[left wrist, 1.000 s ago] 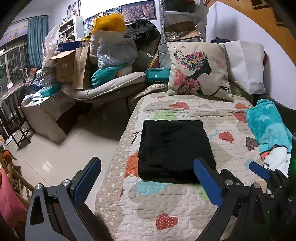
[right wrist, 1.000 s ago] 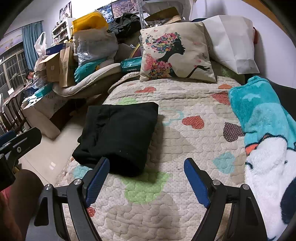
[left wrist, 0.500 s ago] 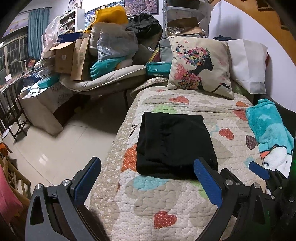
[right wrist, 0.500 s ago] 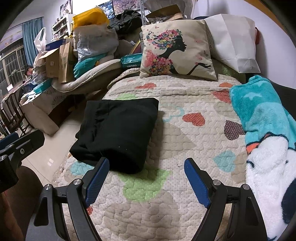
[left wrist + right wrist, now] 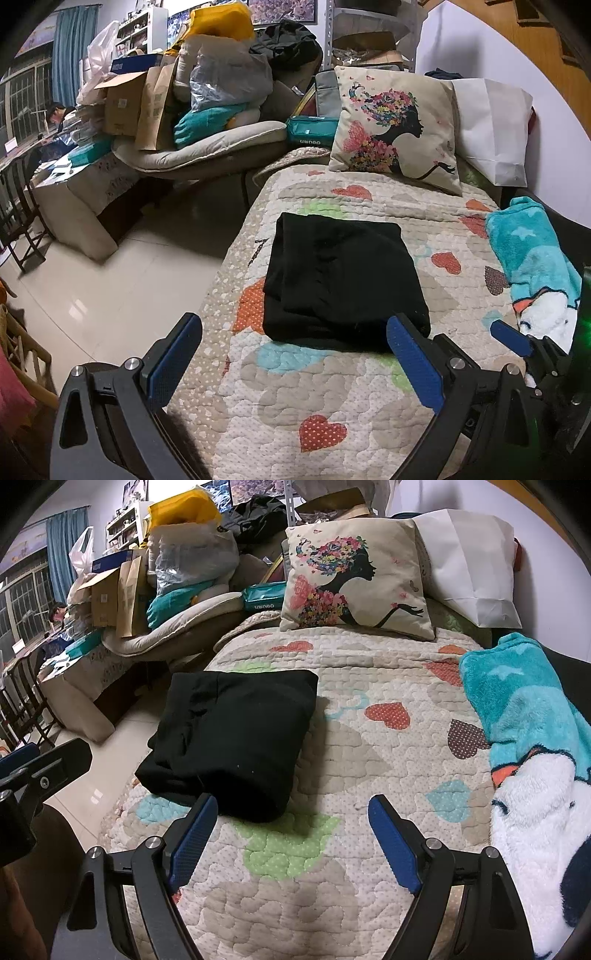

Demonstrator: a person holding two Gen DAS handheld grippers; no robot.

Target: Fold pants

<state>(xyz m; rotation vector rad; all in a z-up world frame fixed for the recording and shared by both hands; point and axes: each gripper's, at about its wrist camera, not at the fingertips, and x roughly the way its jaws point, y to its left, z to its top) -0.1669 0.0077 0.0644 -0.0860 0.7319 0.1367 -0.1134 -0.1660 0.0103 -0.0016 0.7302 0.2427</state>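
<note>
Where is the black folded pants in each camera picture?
Left wrist view: the black pants lie in the middle, on the heart quilt, just past the open left gripper.
Right wrist view: the black pants lie left of middle, above the open right gripper.
Shared landmark: the flower-lady pillow beyond the pants.

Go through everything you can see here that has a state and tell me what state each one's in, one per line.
black pants: folded into a compact stack, lying on the quilt, not held
left gripper: jaws open, empty, clear of the pants
right gripper: jaws open, empty, above the quilt
quilt: spread flat over the bed
printed cushion: propped upright at the head
teal fleece blanket: bunched along the right edge
cardboard box: flaps open
</note>
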